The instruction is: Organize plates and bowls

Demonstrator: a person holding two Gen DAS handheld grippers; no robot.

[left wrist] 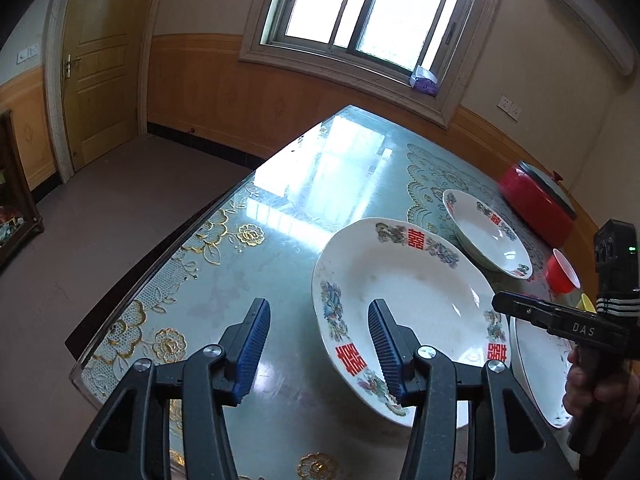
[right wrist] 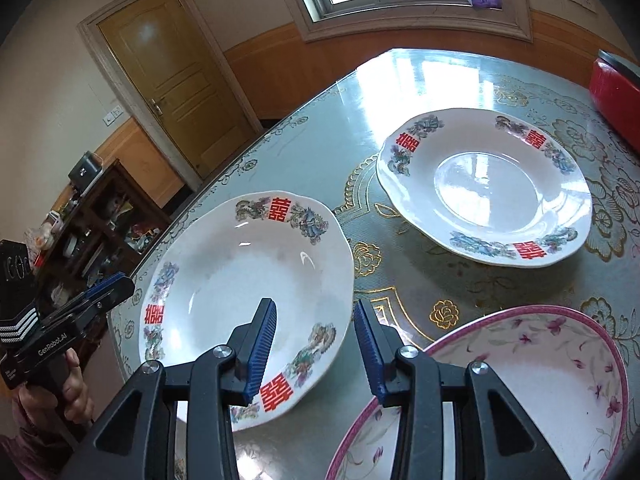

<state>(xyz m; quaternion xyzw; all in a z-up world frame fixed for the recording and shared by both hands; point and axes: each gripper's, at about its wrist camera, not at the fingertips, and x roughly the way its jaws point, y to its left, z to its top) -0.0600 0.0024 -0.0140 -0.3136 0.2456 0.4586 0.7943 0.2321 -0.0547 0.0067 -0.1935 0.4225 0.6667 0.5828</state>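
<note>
Plates: near plate below the open, empty right tool; second plate beyond; left tool open, empty. Glass-topped floral worktop; window, door.

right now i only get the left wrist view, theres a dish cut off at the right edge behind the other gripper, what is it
Observer: A pink-rimmed bowl with purple flowers inside, beside the near plate.
Operator: right gripper holding anything
Observer: No. The right gripper is open and empty, above the gap between near plate and bowl.
Operator: is the far plate stacked on anything
Observer: No. The far plate sits alone on the table, apart from both.
</note>
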